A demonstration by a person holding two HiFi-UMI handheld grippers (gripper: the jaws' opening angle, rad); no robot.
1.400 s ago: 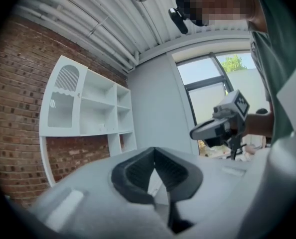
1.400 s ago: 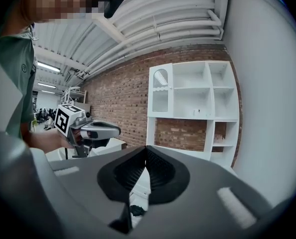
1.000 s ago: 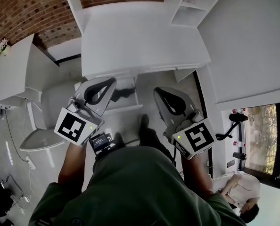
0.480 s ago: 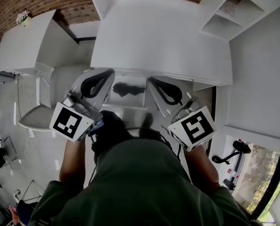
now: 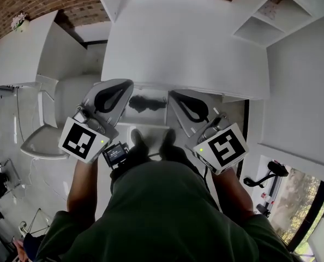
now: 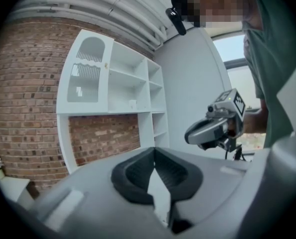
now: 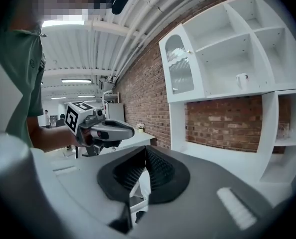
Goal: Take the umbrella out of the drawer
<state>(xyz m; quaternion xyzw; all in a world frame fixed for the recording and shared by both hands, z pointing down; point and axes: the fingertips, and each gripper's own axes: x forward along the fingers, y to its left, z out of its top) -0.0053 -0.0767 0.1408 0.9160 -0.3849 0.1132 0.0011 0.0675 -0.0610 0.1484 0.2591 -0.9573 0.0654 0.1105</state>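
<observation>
A black folded umbrella point(image 5: 144, 102) lies in the open white drawer point(image 5: 150, 119) under the front edge of the white desk point(image 5: 178, 42). My left gripper point(image 5: 127, 86) hangs over the drawer's left side, jaws shut and empty. My right gripper point(image 5: 173, 95) is over the drawer's right side, also shut with nothing held. The umbrella lies between the two, touched by neither. In the left gripper view the left gripper point(image 6: 154, 152) points at the shelves, with the right gripper point(image 6: 215, 128) beside it. From the right gripper point(image 7: 145, 149) I see the left gripper point(image 7: 102, 128).
A white shelf unit point(image 5: 271, 15) stands on the desk's right against a brick wall point(image 5: 36, 4). A white chair point(image 5: 42, 143) and a white side table point(image 5: 20, 53) are at the left. The person's feet point(image 5: 151, 146) stand just before the drawer.
Both grippers have moved forward and down toward the open drawer, staying shut. The head view has swung so the desk and drawer sit more centrally.
</observation>
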